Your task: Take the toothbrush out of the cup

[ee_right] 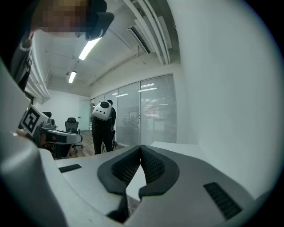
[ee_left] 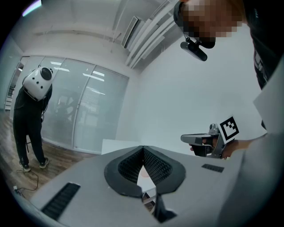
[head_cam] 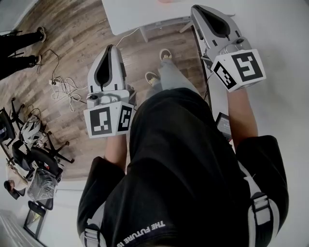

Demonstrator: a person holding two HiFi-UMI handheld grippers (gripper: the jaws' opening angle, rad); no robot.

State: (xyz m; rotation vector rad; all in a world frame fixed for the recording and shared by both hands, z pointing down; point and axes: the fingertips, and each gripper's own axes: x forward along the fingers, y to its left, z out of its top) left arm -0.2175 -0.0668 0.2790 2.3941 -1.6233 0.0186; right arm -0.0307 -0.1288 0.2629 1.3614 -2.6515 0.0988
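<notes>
**Mia:** Black shirt (head_cam: 183, 164) fills most of the head view, right under the camera. Where is the toothbrush?

**Ben:** I can't see it. I can't see the cup either, not in any view. I see a pink spot (head_cam: 166, 1) at the top edge of the white table (head_cam: 145, 12), but it is too small to tell what it is.

**Mia:** What about the grippers?

**Ben:** Both are held up in the air in front of the person. The left gripper (ee_left: 143, 146) has its jaws closed tip to tip, with nothing between them. The right gripper (ee_right: 140, 146) is the same, pressed together and empty.

**Mia:** So the job has not started?

**Ben:** I think not. The person stands on the wooden floor (head_cam: 72, 43), near the table, and nothing is picked up.

**Mia:** What could go wrong?

**Ben:** The jaws must open first. If a closed gripper goes at the cup, it could poke it and knock it over. If it grabs the brush and pulls sideways, the cup might tip too. And there are cables (head_cam: 65, 89) on the floor off to the left, so a step that way could catch a foot.
</notes>
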